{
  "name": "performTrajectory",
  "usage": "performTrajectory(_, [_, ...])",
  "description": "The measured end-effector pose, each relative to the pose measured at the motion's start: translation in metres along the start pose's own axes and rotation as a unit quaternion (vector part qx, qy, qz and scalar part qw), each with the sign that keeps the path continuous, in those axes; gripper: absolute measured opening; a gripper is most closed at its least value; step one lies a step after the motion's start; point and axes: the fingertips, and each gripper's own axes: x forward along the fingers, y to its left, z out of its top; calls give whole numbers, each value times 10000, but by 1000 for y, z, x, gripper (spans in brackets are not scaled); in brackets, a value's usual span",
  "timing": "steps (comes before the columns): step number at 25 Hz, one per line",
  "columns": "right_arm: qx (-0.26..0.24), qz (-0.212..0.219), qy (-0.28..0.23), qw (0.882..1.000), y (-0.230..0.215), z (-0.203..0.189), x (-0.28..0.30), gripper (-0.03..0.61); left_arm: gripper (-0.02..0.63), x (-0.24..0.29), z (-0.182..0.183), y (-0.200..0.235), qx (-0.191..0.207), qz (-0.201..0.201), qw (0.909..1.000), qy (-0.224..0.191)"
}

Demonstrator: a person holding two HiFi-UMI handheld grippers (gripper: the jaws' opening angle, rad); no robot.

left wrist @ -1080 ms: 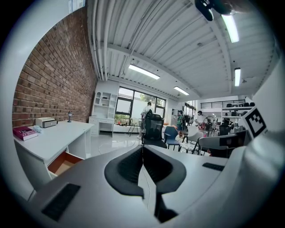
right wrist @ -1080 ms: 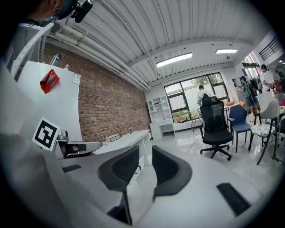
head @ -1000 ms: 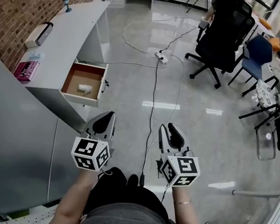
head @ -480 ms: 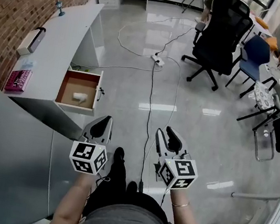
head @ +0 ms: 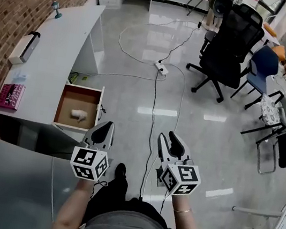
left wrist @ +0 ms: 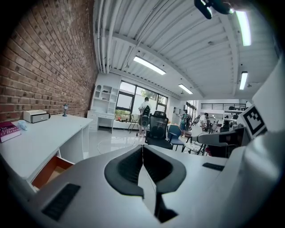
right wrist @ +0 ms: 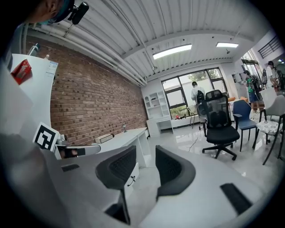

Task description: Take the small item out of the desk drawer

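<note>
The white desk (head: 62,43) stands at the left with its drawer (head: 67,105) pulled open. A small white item (head: 79,114) lies on the drawer's brown bottom. My left gripper (head: 107,126) hangs in the air just right of the drawer's front, jaws pressed together and empty; in the left gripper view (left wrist: 142,149) the drawer (left wrist: 46,171) shows at the lower left. My right gripper (head: 169,138) is held further right over the floor. Its jaws are opening, with nothing between them (right wrist: 145,153).
A pink book (head: 9,95) and a white device (head: 24,48) lie on the desk. A power strip (head: 161,68) with cables crosses the floor ahead. A black office chair (head: 228,41) and a blue chair (head: 260,63) stand at the right. A grey panel (head: 1,180) fills the lower left.
The desk and open drawer have slid down the head view, closer to the grippers. Both grippers keep their place before the person's body.
</note>
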Motion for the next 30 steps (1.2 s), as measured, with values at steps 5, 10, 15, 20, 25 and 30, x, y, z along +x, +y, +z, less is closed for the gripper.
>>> performTrajectory(5, [58,-83,52,9999,0,11,46,121,22,32,12,36,-45,-62,10000,43])
performTrajectory(10, [149,-184,58,9997,1,19,78,118,22,54,20,60,-83,-162,9998,62])
performTrajectory(15, [147,-167,134,9997,6,23,98,118,22,63,21,79,-151,-130,9998,97])
performTrajectory(20, [125,-112,170,9997,4,24,110,118,23,69,20,95,-252,-8,9996,98])
performTrajectory(25, [63,80,222,9997,8,25,132,118,23,71,21,113,-321,188,9993,43])
performTrajectory(30, [-29,506,310,9982,14,30,170,118,22,76,24,135,-410,582,9975,-21])
